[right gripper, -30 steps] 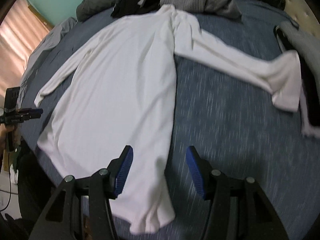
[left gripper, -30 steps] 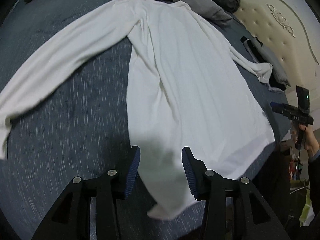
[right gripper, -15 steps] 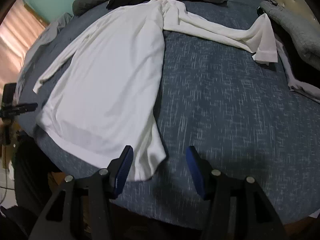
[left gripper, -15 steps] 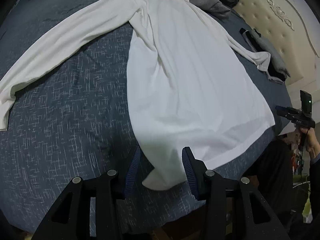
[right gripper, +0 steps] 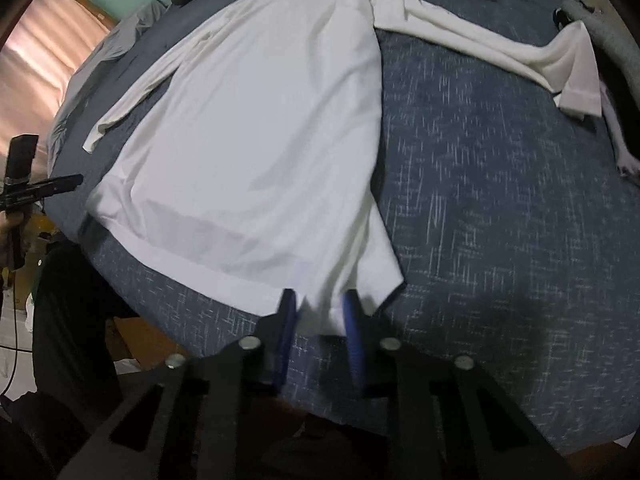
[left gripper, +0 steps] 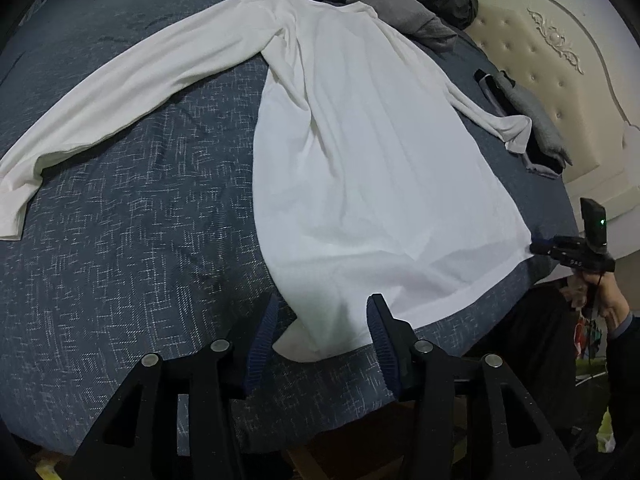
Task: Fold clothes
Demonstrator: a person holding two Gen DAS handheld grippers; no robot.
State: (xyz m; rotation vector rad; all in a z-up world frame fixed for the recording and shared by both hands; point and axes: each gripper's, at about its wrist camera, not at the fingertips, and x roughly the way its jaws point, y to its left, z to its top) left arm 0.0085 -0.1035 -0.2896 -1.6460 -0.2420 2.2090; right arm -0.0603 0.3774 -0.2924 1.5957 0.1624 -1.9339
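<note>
On a bed covered with a speckled dark-blue bedspread (left gripper: 132,240), a white long-sleeved shirt (left gripper: 372,152) is spread flat, its hem toward the near edge and its collar toward a heap of dark and grey clothes (left gripper: 404,8) at the far side. One sleeve is stretched out across the bedspread; the other ends just beside a small stack of folded grey and black garments (left gripper: 532,128) near the cream tufted headboard (left gripper: 560,64).

The left gripper (left gripper: 320,320) is held over one hem corner, and that corner is seen between its blue pads (left gripper: 380,332). Its jaws have just been opening a little and stand apart; no pinch on the cloth can be made out.

The right gripper (right gripper: 320,312) is placed at the other hem corner. Its jaws have just been closing, and a bunched fold of the hem is seen between them; the picture is somewhat blurred here, but the fabric appears to be clamped. In the left wrist view, this gripper is seen meeting the hem at the bed's edge, held by a hand (left gripper: 600,296).
</note>
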